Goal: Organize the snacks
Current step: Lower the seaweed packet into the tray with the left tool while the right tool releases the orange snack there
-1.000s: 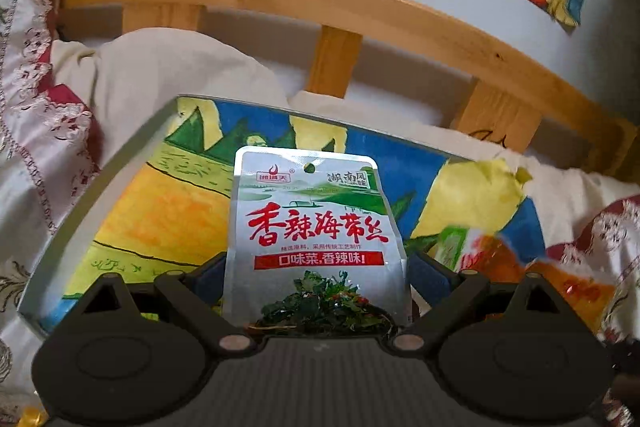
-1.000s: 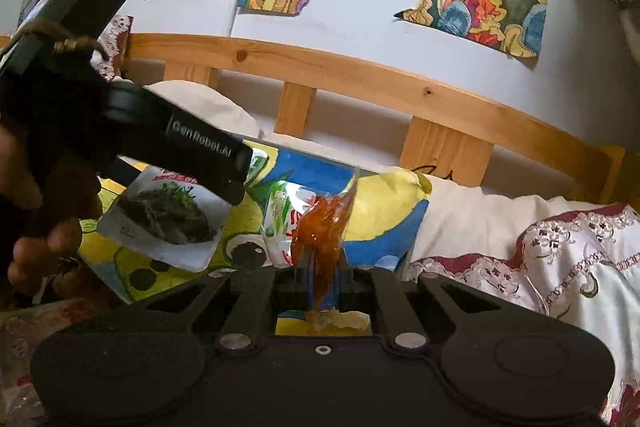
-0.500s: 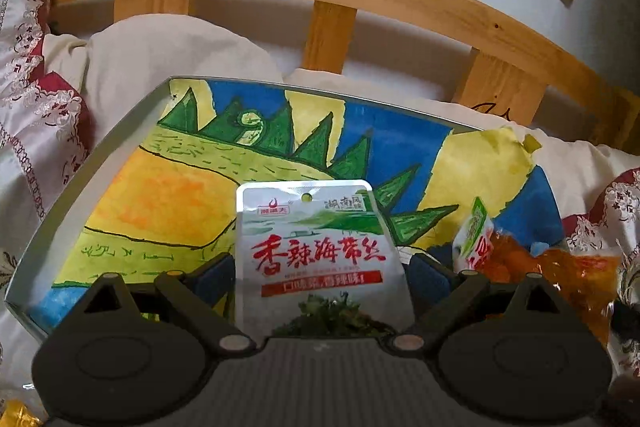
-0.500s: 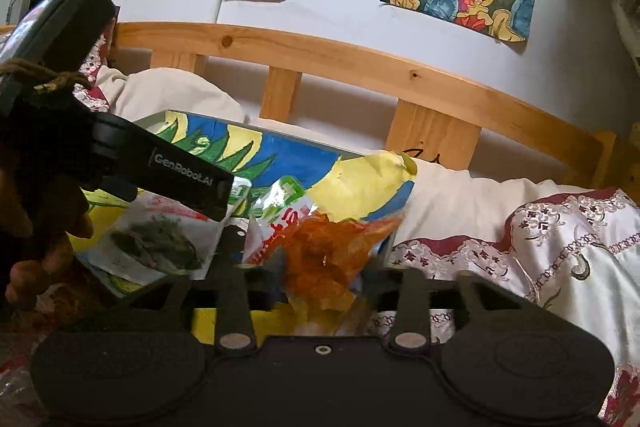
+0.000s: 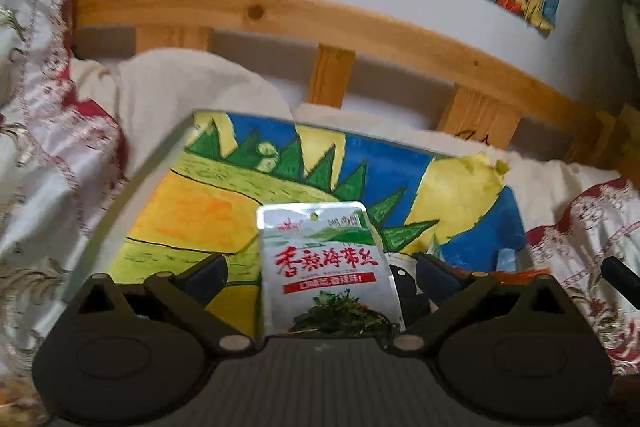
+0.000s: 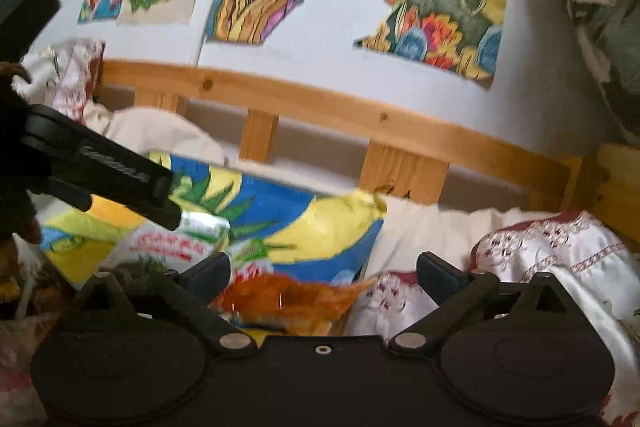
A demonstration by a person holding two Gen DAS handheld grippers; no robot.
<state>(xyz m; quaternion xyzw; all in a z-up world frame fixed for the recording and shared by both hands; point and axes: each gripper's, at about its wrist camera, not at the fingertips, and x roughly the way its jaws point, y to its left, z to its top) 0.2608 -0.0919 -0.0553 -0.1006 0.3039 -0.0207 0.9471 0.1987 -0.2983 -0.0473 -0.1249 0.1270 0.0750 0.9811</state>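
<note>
right gripper [image 6: 324, 273]: was clamped on the orange snack bag [image 6: 296, 297], jaws have just been opening, now spread wide, pads clear of it
orange snack bag: no longer held upright; lies flat on the painted tray [image 6: 336, 227] (right corner)
left gripper [image 5: 320, 273]: jaws opened slightly further, drawn back from the seaweed packet [image 5: 324, 267]

The left gripper [image 5: 320, 269] is showing matte black linkage arms with silver rivets and a grey ribbed base. The right gripper [image 6: 323, 273] is looking the same, but its base is plain black with one small screw.
</note>
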